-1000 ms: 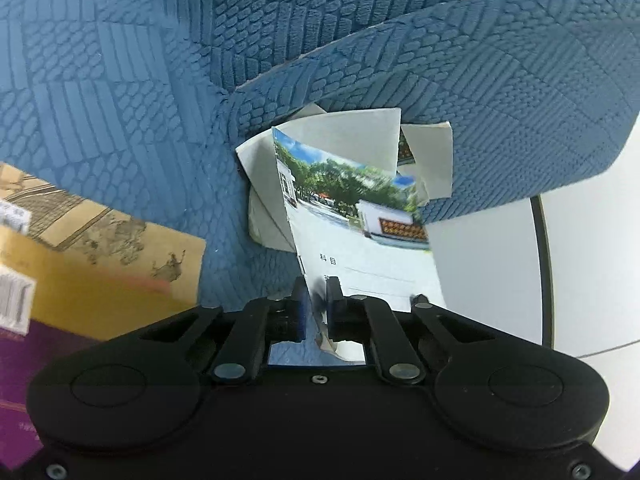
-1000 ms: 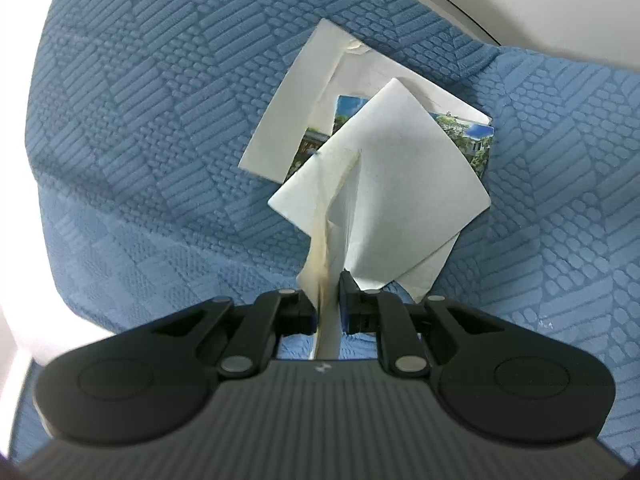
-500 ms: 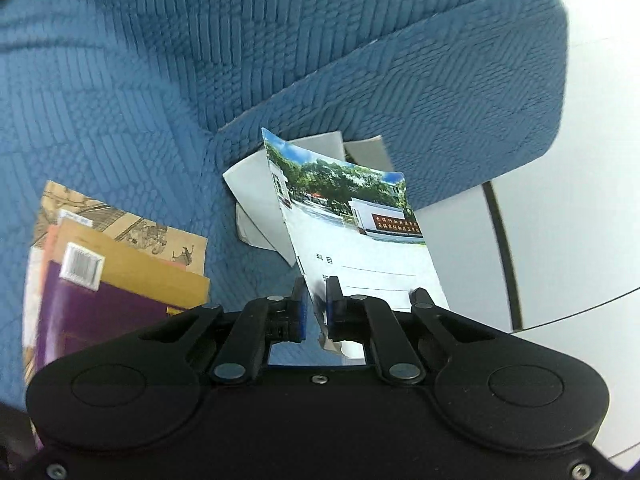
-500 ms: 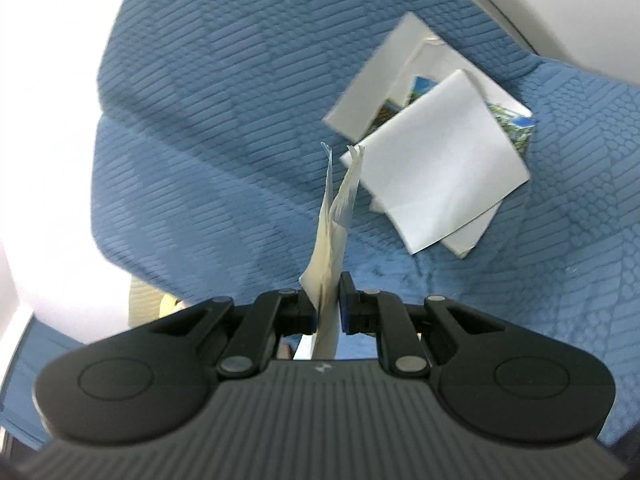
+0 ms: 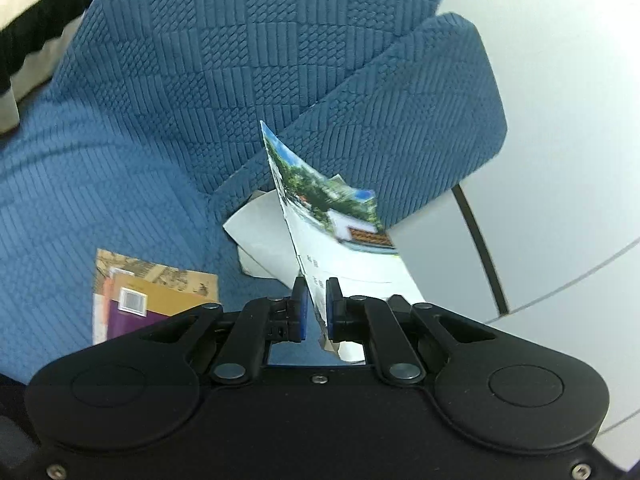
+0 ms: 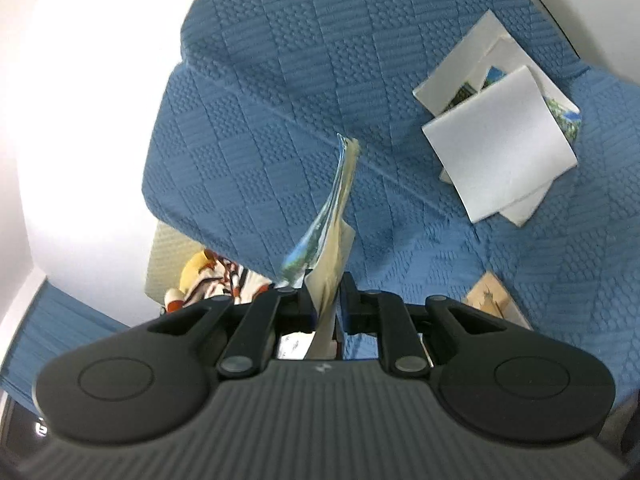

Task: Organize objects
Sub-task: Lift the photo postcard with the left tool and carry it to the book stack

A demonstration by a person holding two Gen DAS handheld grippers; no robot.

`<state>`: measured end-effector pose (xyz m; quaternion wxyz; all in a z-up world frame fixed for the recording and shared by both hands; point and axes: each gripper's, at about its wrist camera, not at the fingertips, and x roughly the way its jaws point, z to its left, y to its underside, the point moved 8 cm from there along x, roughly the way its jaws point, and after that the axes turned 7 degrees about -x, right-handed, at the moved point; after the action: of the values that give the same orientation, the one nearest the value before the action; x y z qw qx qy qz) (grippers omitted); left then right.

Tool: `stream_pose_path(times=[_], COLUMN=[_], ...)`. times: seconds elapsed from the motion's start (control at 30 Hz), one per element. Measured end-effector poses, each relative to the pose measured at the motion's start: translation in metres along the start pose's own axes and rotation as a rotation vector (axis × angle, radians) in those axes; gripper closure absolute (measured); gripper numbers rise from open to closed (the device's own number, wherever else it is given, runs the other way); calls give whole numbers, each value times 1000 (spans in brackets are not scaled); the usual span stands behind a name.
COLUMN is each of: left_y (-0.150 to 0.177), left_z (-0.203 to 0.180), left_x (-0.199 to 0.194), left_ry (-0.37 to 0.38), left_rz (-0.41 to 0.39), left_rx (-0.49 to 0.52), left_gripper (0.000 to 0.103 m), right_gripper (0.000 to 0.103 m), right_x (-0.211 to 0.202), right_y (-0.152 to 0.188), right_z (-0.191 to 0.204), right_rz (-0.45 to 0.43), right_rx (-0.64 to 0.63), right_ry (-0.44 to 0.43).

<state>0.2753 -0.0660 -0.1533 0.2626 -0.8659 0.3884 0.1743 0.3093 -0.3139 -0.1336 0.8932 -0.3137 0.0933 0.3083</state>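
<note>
Left gripper: up over the blue sofa, jaws clamped on the bottom edge of a picture booklet.
Picture booklet: lifted up, standing on its edge, with trees, blue sky and a white wall on the cover.
Right gripper: jaws clamped on a thin bunch of papers, seen edge-on, cream on one side and printed in colour on the other.
Paper pile: white sheets and photo covers, lying loose on the sofa seat, well apart from the right gripper.
Books: a small stack with a purple and gold cover on top, flat on the seat, near the left gripper.
Striped cloth: white, black and orange, at the sofa's far edge.
Floor: pale tiles beside the sofa.
</note>
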Motion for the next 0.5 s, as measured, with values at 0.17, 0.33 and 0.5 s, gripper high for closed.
stream_pose_path(times=[0.17, 0.33, 0.5], left_y=[18, 34, 52], left_z=[25, 63, 100], left_x=[-3, 1, 6], left_ry=[-48, -91, -147], left_rz=[24, 57, 98], left_rx=[-19, -81, -114], left_gripper=[95, 95, 95], right_gripper=[86, 86, 87], right_x=[7, 19, 31], right_y=[26, 53, 78], right_z=[-12, -25, -35], right_rz=[47, 107, 147], right_rx=[-18, -50, -83], right_ry=[42, 86, 120])
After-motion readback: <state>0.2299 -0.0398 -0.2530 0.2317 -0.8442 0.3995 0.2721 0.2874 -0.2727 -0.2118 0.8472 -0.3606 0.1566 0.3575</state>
